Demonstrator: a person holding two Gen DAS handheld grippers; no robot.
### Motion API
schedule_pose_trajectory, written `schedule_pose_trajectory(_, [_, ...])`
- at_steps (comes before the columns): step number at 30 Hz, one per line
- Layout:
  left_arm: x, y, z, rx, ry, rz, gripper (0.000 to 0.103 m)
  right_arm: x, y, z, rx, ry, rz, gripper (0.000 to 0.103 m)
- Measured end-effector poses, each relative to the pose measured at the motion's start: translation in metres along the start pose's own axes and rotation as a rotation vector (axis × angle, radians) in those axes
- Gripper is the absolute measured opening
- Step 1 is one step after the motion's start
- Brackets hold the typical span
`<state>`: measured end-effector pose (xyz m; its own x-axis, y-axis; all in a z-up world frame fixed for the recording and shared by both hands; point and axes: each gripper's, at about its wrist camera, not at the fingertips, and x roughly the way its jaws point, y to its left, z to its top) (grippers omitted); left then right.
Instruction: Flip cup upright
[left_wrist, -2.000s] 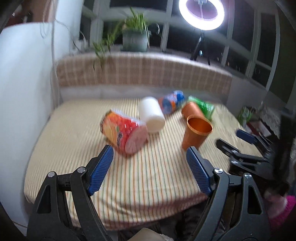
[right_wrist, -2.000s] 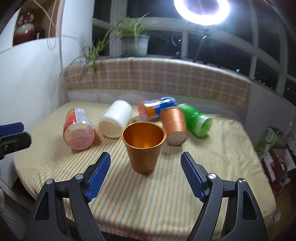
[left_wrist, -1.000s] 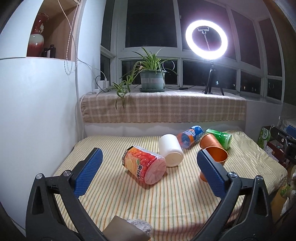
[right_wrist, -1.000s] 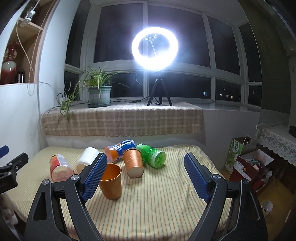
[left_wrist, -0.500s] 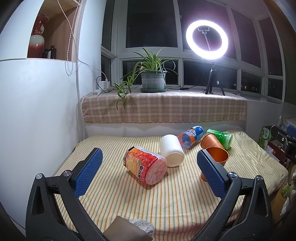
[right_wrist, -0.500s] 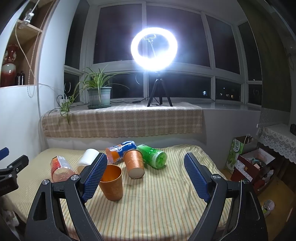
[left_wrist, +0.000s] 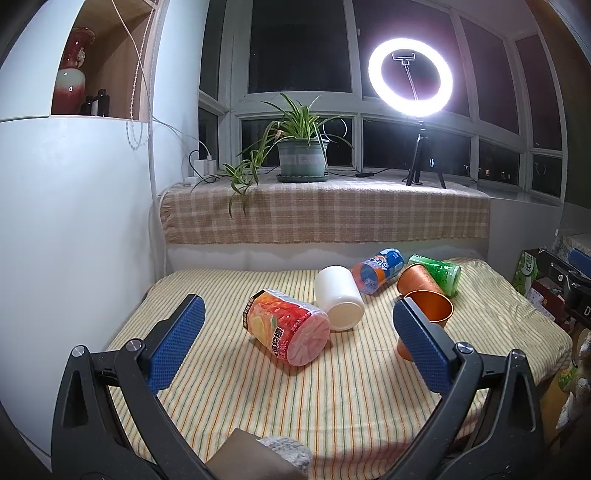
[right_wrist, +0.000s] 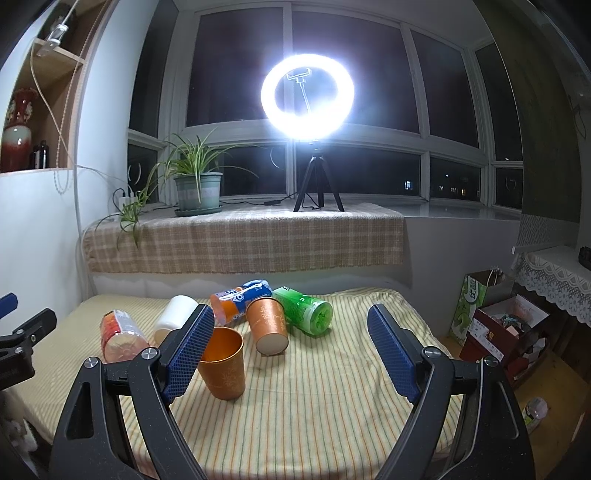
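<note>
An orange cup (right_wrist: 223, 363) stands upright, mouth up, on the striped table; in the left wrist view (left_wrist: 430, 308) my right finger partly hides it. A second orange cup (right_wrist: 267, 325) lies on its side behind it, also seen in the left wrist view (left_wrist: 417, 278). My left gripper (left_wrist: 295, 341) is open and empty, held back from the table's front. My right gripper (right_wrist: 290, 347) is open and empty, held back above the front edge, the upright cup just by its left finger.
On the striped table (left_wrist: 351, 387) lie a red-orange printed cup (left_wrist: 286, 326), a white cup (left_wrist: 338, 302), a blue-orange can (left_wrist: 376, 271) and a green can (right_wrist: 304, 310). A potted plant (left_wrist: 301, 157) and ring light (right_wrist: 308, 94) stand on the sill. Boxes (right_wrist: 506, 325) stand right of the table.
Both grippers have pulled back and up from the table over two seconds, so the cups look smaller. In the last half second almost nothing moved. The upright orange cup stays standing.
</note>
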<state>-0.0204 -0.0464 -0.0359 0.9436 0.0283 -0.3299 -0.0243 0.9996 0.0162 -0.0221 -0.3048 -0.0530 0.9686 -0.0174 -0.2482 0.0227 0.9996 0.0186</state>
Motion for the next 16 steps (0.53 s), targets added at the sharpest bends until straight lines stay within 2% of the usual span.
schedule_pose_trajectory(12, [0.0007, -0.0057, 0.0011, 0.020, 0.001, -0.013, 0.103, 0.0007, -0.0030, -0.0010, 0.000, 0.006, -0.001, 0.085])
schedule_pose_trajectory(16, [-0.0034, -0.0060, -0.0007, 0.025, -0.032, 0.018, 0.103, 0.0009, -0.0032, -0.0013, -0.002, 0.008, -0.002, 0.085])
